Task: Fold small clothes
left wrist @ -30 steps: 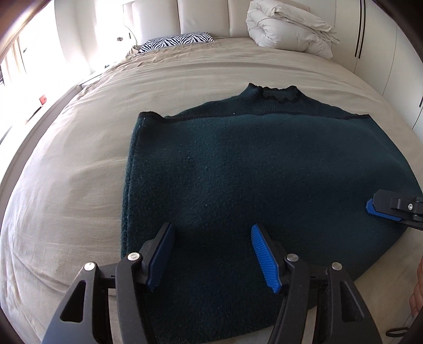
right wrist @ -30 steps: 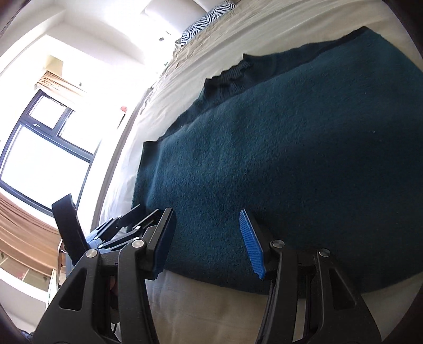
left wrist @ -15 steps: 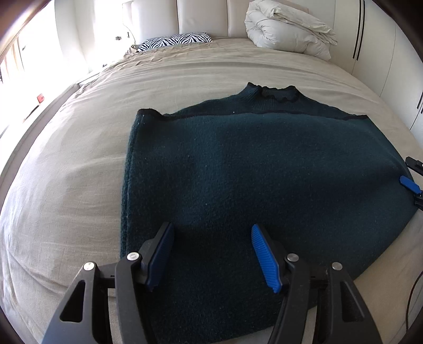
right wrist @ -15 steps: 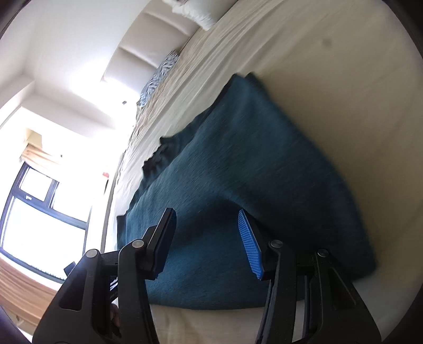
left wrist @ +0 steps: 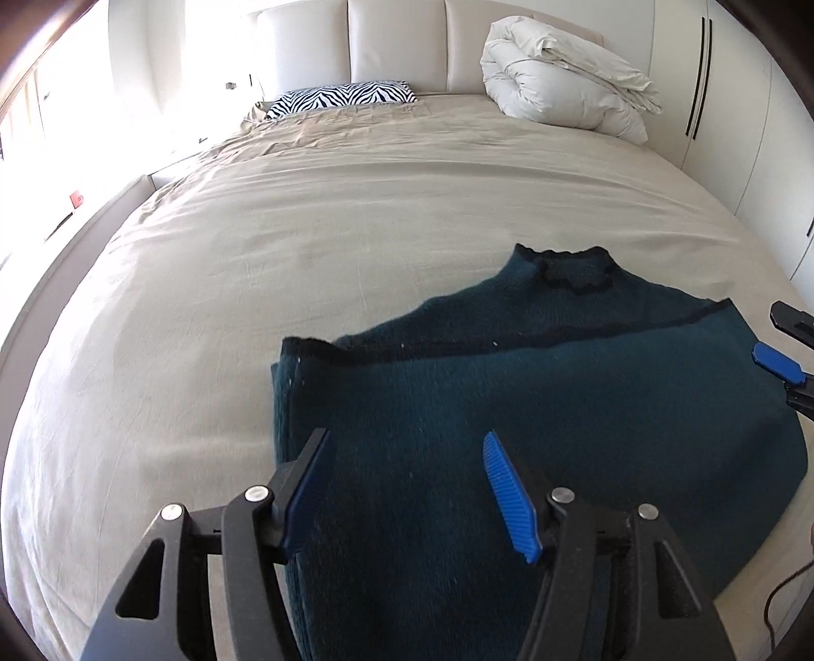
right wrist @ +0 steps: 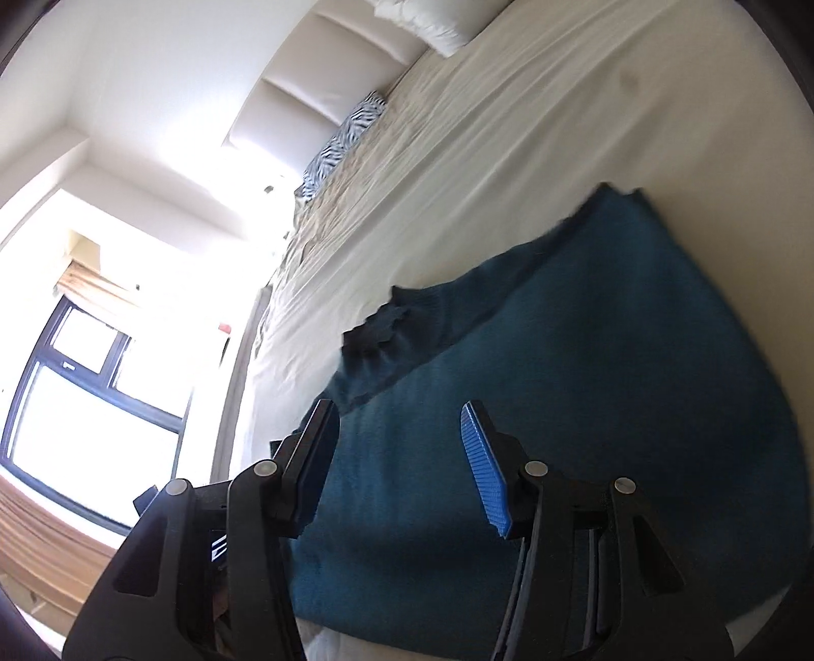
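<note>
A dark teal knitted sweater (left wrist: pixel 509 407) lies folded on the beige bed (left wrist: pixel 254 279), its black-trimmed collar (left wrist: pixel 575 269) pointing toward the headboard. My left gripper (left wrist: pixel 407 483) is open and empty above the sweater's near left part. My right gripper (right wrist: pixel 397 457) is open and empty, tilted, above the sweater (right wrist: pixel 585 407). The right gripper's fingertips (left wrist: pixel 778 361) show at the sweater's right edge in the left wrist view.
A zebra-print pillow (left wrist: pixel 341 96) and a rolled white duvet (left wrist: pixel 559 96) lie at the padded headboard (left wrist: pixel 397 46). White wardrobe doors (left wrist: pixel 737 101) stand on the right. A window (right wrist: pixel 76 396) is on the left side of the bed.
The left gripper has shifted left and tilted up, so the sweater now sits lower right in its view. The right gripper has swung from the near hem to the sweater's right side.
</note>
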{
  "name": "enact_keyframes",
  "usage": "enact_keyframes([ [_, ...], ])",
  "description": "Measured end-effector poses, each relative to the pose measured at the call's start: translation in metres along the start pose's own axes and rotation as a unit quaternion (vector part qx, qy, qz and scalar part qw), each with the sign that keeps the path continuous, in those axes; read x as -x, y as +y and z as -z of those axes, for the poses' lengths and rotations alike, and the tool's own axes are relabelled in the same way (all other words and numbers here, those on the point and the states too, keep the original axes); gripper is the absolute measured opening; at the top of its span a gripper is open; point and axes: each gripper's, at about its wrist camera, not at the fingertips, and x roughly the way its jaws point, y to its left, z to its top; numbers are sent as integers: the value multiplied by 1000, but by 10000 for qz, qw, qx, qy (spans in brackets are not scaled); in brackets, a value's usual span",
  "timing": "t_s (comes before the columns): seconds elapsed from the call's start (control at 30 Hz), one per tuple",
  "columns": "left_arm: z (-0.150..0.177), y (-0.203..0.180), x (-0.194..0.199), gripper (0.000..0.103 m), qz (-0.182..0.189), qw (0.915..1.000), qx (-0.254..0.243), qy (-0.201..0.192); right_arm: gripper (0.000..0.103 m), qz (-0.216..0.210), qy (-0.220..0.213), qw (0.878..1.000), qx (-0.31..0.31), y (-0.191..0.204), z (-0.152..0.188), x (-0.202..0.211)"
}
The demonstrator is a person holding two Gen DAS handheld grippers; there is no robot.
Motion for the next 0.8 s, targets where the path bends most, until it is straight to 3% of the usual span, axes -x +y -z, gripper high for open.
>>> enact_keyframes([
  [0.17,2,5,-37,67,-14,9996,121,258,50,-103,672,9977,-2,19,-1,-78],
  [0.3,9,11,-40,71,173,9996,208,113,47,-17,666,9974,-263,-6,-3,-100],
  [0.43,9,15,-44,73,266,9992,273,106,45,-90,310,9984,-461,-37,-20,-75],
  [0.63,12,12,-43,74,205,9995,255,30,46,477,-624,9900,-1168,-101,-49,-5],
  [0.73,14,11,-43,74,190,9995,264,4,48,426,-890,9868,-1282,-103,-43,26],
  [0.8,14,9,-45,74,167,9995,261,-17,49,189,-725,9911,-1098,-90,-30,30],
])
